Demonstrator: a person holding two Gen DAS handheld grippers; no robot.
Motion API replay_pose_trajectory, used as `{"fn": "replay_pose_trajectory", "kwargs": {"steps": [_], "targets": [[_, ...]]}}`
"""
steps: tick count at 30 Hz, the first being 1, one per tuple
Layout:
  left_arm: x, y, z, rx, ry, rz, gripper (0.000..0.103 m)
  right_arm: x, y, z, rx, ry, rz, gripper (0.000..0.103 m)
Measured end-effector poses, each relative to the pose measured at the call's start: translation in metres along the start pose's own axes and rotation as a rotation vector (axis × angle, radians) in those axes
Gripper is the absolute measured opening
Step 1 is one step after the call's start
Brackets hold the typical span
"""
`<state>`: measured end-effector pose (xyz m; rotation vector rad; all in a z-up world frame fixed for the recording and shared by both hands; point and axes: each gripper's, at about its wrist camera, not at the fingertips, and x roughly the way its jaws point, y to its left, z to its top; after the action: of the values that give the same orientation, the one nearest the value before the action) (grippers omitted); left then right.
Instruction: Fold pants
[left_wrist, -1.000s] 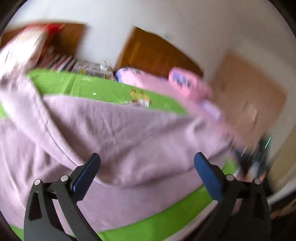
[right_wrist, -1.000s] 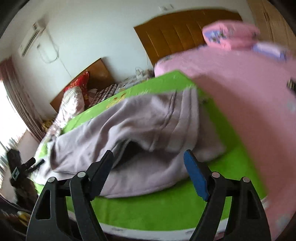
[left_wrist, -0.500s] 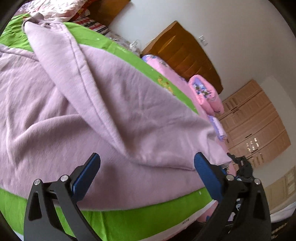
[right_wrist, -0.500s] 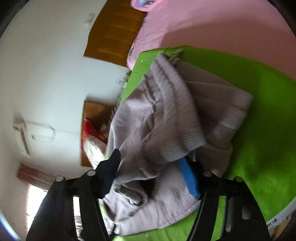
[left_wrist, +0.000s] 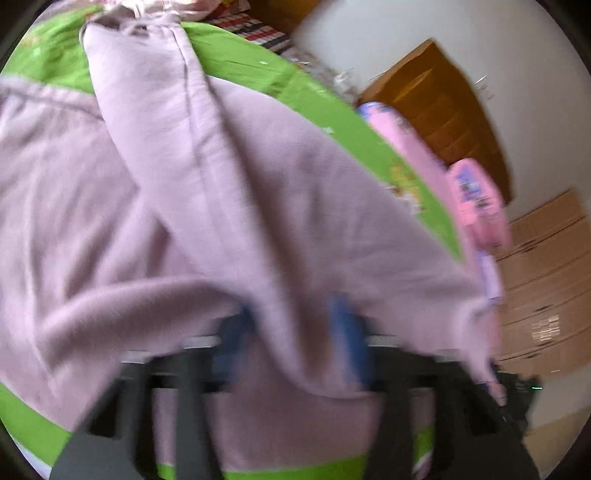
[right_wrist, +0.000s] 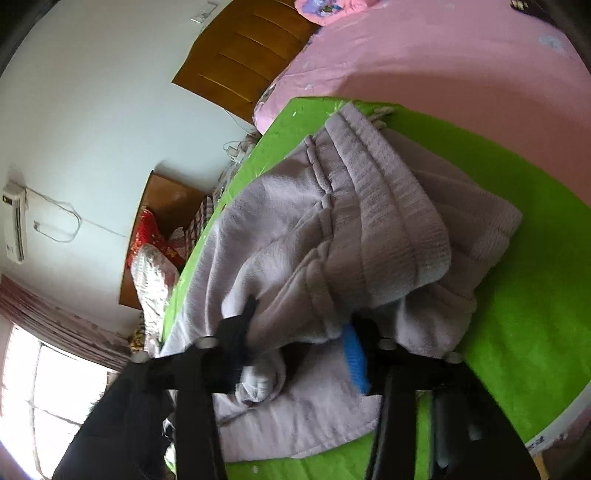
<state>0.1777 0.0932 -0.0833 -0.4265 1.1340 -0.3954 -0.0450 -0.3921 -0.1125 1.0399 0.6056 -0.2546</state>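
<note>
**A:** Right, where are the pants (left_wrist: 229, 206) sitting against the left gripper (left_wrist: 291, 332)?

**B:** Draped straight over it. The lilac cloth spreads ahead of and to both sides of the tool, lying on the green sheet (left_wrist: 251, 62). A fold of it drops between the two blue pads (left_wrist: 347, 332), which stand close together with the cloth bunched in the gap. The view is blurred, but the fingers look pressed onto that fold.

**A:** And the right gripper (right_wrist: 295, 339)?

**B:** Its fingers are drawn in on a gathered wad of the same pants (right_wrist: 332, 229). The blue pad (right_wrist: 354, 354) sits on one side, the dark finger on the other, with crumpled fabric squeezed between them. The ribbed waistband (right_wrist: 391, 206) lies just ahead of the tips, folded over the rest of the garment.

**A:** What is beyond the cloth?

**B:** From the right tool, green sheet (right_wrist: 517, 295) to its right and ahead, then a pink bedspread (right_wrist: 443, 62) farther off and a wooden headboard (right_wrist: 243, 62) against the wall. From the left tool, a pink folded bundle (left_wrist: 476, 199) lies ahead and to the right, past the sheet's edge.
</note>
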Motion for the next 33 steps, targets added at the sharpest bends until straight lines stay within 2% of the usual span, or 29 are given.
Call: {"fn": "replay_pose_trajectory", "kwargs": {"steps": [2, 4, 5, 7, 8, 10, 11, 12, 13, 14, 17, 19, 22, 23, 25, 26, 27, 28, 30, 33], "targets": [[-0.005, 0.001, 0.007, 0.007, -0.019, -0.03, 0.006, -0.002, 0.009, 0.003, -0.064, -0.016, -0.022, 0.027], [-0.028, -0.008, 0.021, 0.054, -0.113, -0.123, 0.004, 0.0, 0.037, 0.018, -0.21, -0.04, -0.046, 0.025], [-0.04, -0.014, 0.026, 0.077, -0.158, -0.146, 0.004, -0.001, 0.051, 0.024, -0.269, -0.052, -0.054, 0.024], [-0.074, -0.029, 0.035, 0.137, -0.284, -0.207, 0.004, -0.01, 0.089, 0.041, -0.415, -0.105, -0.018, 0.023], [-0.095, -0.036, 0.036, 0.176, -0.355, -0.215, 0.004, -0.021, 0.106, 0.046, -0.49, -0.146, 0.018, 0.023], [-0.118, -0.036, 0.027, 0.208, -0.426, -0.223, 0.005, -0.036, 0.114, 0.049, -0.585, -0.184, 0.073, 0.022], [-0.12, -0.028, 0.018, 0.205, -0.413, -0.213, 0.005, -0.041, 0.109, 0.047, -0.616, -0.189, 0.081, 0.022], [-0.112, -0.017, 0.007, 0.183, -0.361, -0.2, 0.005, -0.041, 0.096, 0.043, -0.617, -0.173, 0.068, 0.022], [-0.105, -0.01, -0.002, 0.17, -0.324, -0.195, 0.005, -0.033, 0.072, 0.039, -0.566, -0.119, 0.028, 0.022], [-0.087, 0.0, -0.016, 0.155, -0.253, -0.162, 0.005, -0.025, 0.051, 0.032, -0.509, -0.071, -0.014, 0.022], [-0.042, 0.009, -0.048, 0.181, -0.131, -0.02, 0.005, 0.0, -0.007, 0.01, -0.334, 0.062, -0.115, 0.023], [-0.038, 0.011, -0.047, 0.183, -0.12, -0.008, 0.005, -0.003, -0.018, 0.01, -0.243, 0.05, -0.063, 0.024], [-0.042, 0.013, -0.038, 0.156, -0.104, -0.041, 0.013, -0.007, -0.018, 0.012, -0.209, 0.061, -0.055, 0.032], [-0.041, 0.015, -0.034, 0.142, -0.092, -0.054, 0.023, -0.005, -0.018, 0.012, -0.197, 0.068, -0.04, 0.039], [-0.04, 0.02, -0.029, 0.095, -0.087, -0.083, 0.031, -0.003, -0.019, 0.013, -0.162, 0.071, -0.016, 0.043], [-0.039, 0.021, -0.022, 0.08, -0.089, -0.092, 0.031, -0.003, -0.018, 0.013, -0.156, 0.067, -0.024, 0.041], [-0.037, 0.022, -0.028, 0.073, -0.093, -0.093, 0.025, -0.003, -0.014, 0.012, -0.162, 0.059, -0.039, 0.04], [-0.037, 0.022, -0.029, 0.078, -0.097, -0.085, 0.005, -0.004, -0.011, 0.011, -0.187, 0.046, -0.076, 0.026], [-0.044, 0.015, -0.033, 0.107, -0.133, -0.083, 0.004, -0.008, -0.001, 0.011, -0.245, 0.032, -0.104, 0.019], [-0.072, 0.004, -0.034, 0.131, -0.199, -0.1, 0.004, -0.022, 0.022, 0.008, -0.328, 0.019, -0.056, 0.015]]}}
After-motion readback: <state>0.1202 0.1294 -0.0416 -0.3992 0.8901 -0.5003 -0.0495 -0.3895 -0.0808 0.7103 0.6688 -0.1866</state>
